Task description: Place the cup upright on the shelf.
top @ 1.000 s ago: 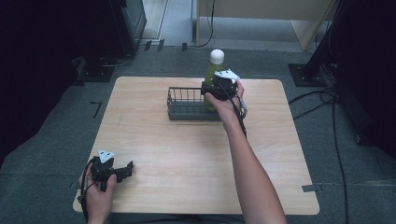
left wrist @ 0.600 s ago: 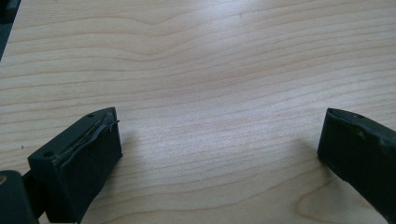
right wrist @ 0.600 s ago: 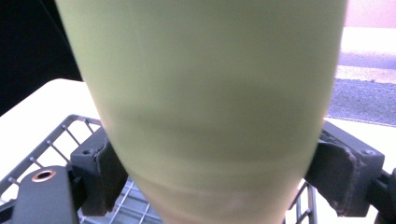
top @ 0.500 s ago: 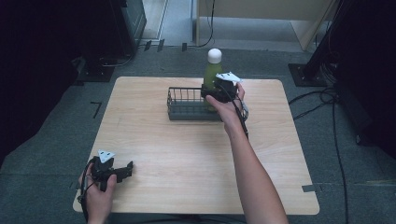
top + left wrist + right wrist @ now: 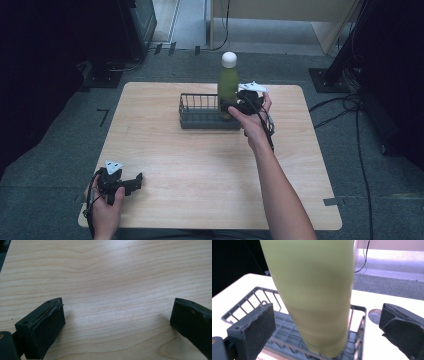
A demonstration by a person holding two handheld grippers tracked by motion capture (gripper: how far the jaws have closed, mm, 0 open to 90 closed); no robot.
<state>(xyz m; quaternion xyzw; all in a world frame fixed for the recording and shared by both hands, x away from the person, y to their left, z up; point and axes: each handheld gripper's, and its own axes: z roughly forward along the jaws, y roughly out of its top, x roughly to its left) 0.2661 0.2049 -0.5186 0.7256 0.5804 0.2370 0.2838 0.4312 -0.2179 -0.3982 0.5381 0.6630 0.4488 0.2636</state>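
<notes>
A tall green bottle [image 5: 228, 85] with a white cap stands in the right end of a dark wire basket [image 5: 200, 122] at the table's far middle. My right gripper [image 5: 227, 106] is at the bottle's lower half. Its jaws have just been opening and now stand wide on either side of the bottle [image 5: 312, 290], with the pads clear of it. The basket [image 5: 359, 308] lies beneath the bottle in the right gripper view. My left gripper [image 5: 137, 181] rests open near the front left corner, and nothing but bare wood lies between its jaws [image 5: 117, 322].
The wooden table [image 5: 200, 170] stands on grey carpet. Cables and dark equipment stands [image 5: 350, 75] surround it on the floor. A small round mark [image 5: 374, 315] lies on the tabletop just right of the basket.
The right gripper's jaws have opened off the bottle, and the hand has drawn back a little to the right. The bottle stays standing in the basket. The left hand has not moved.
</notes>
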